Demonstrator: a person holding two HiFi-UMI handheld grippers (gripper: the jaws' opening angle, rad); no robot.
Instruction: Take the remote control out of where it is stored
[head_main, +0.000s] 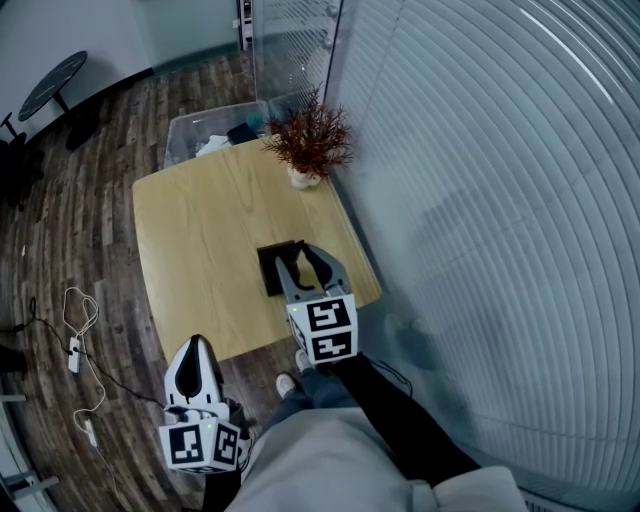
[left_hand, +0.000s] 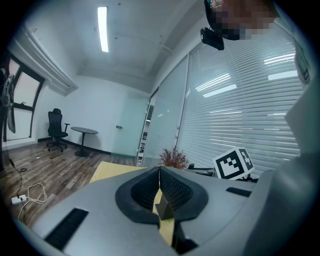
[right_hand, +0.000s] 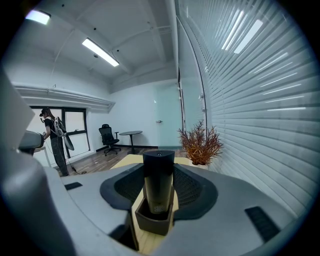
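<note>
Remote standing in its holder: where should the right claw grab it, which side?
Grip the remote by its upper body, clear above the holder, pads on its two sides. Come level from the near edge of the table, where the open right claw straddles it. It stands upright, so should lift straight up.

Head view is looking steeply down on the table (head_main: 200, 230); gripper views are looking nearly level along their jaws, the right close behind the remote control (right_hand: 159, 180); all are sharing the plant (head_main: 310, 140).
</note>
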